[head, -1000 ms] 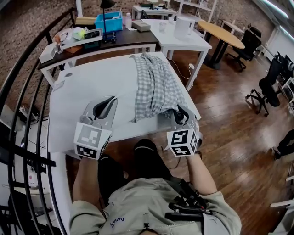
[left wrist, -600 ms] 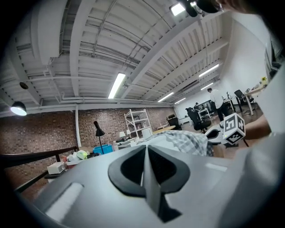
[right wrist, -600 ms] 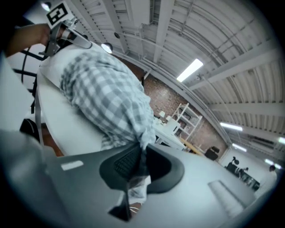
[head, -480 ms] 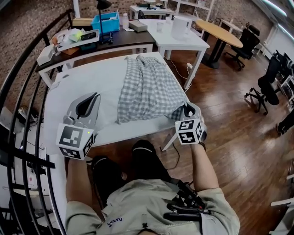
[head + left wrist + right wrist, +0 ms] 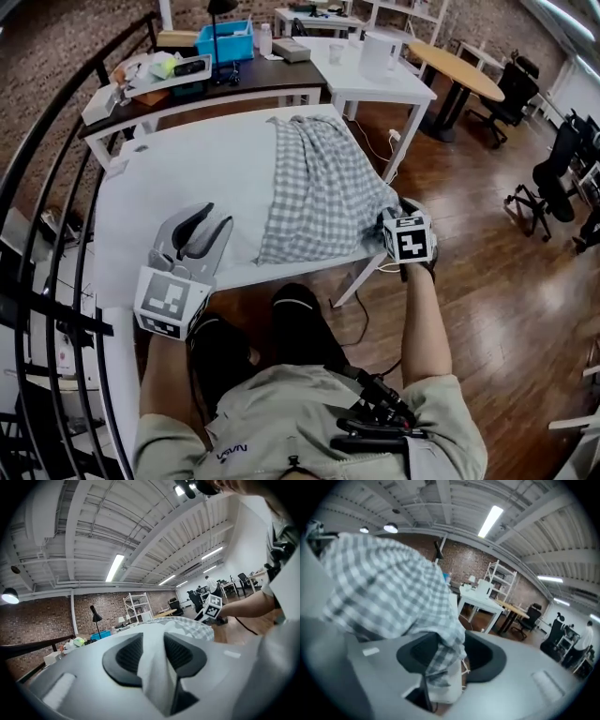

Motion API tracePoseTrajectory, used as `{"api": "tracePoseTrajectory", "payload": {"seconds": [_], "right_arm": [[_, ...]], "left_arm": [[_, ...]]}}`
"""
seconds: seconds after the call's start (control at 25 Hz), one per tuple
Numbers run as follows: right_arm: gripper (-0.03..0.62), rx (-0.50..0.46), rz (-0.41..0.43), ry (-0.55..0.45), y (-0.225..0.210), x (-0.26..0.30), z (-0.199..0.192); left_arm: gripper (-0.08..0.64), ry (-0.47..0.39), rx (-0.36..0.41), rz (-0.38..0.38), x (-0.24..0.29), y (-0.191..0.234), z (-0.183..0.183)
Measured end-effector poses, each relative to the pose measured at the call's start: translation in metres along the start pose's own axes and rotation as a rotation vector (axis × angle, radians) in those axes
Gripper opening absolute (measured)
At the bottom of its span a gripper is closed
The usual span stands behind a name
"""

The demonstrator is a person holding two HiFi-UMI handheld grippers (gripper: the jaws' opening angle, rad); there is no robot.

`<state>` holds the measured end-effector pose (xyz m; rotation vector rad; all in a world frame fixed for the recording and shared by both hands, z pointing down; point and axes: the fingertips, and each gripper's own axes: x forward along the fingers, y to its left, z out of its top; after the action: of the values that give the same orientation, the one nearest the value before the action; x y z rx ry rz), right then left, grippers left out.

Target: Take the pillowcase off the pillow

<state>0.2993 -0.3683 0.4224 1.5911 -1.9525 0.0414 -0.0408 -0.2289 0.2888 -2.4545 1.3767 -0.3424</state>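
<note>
Two grippers are working at the near edge of the surface (image 5: 169, 159). We're watching the checked pillowcase (image 5: 319, 183) lying along its right side, reaching down to the near corner. The right gripper (image 5: 392, 216) is sitting at that corner. Its jaws have just been opening and are standing wide, with checked cloth hanging loosely between them. The left gripper (image 5: 216, 216) is hovering well apart from the pillowcase. Its jaws have also just been opening and are standing partly spread, with something white showing between them.

Well beyond the left fingers (image 5: 190, 225), a blue bin (image 5: 225, 42) and a lamp (image 5: 220, 7) stand on a dark desk (image 5: 258, 80). Farther right stand a round table (image 5: 455, 70) and chairs (image 5: 553, 169).
</note>
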Motion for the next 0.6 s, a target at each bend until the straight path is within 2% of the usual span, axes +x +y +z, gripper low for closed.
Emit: {"api": "tracePoseTrajectory", "payload": {"seconds": [0.12,0.2,0.28,0.36,0.44,0.52,0.56,0.6], "right_arm": [[0.183,0.065,0.054,-0.227,0.017,-0.074,0.044],[0.183,0.052,0.109,-0.373,0.047,-0.121,0.076],[0.183,0.012,0.200,-0.465,0.092,-0.152,0.095],[0.183,-0.046,0.314,-0.485,0.147,-0.162,0.096],[0.193,-0.117,0.396,-0.458,0.198,-0.155,0.087],[0.193,-0.190,0.388,-0.429,0.228,-0.139,0.079],[0.188,-0.225,0.352,-0.421,0.233,-0.132,0.077],[0.149,-0.253,0.310,-0.418,0.233,-0.127,0.077]], "left_arm": [[0.180,-0.056,0.118,-0.031,-0.009,-0.029,0.035],[0.204,-0.020,0.182,-0.061,-0.009,-0.052,0.039],[0.223,0.060,0.214,-0.078,-0.002,-0.068,0.017],[0.227,0.142,0.236,-0.081,0.006,-0.075,-0.016],[0.227,0.188,0.232,-0.071,0.011,-0.075,-0.035],[0.221,0.206,0.230,-0.059,0.015,-0.072,-0.043],[0.191,0.210,0.232,-0.057,0.016,-0.071,-0.045],[0.137,0.207,0.231,-0.057,0.017,-0.069,-0.046]]}}
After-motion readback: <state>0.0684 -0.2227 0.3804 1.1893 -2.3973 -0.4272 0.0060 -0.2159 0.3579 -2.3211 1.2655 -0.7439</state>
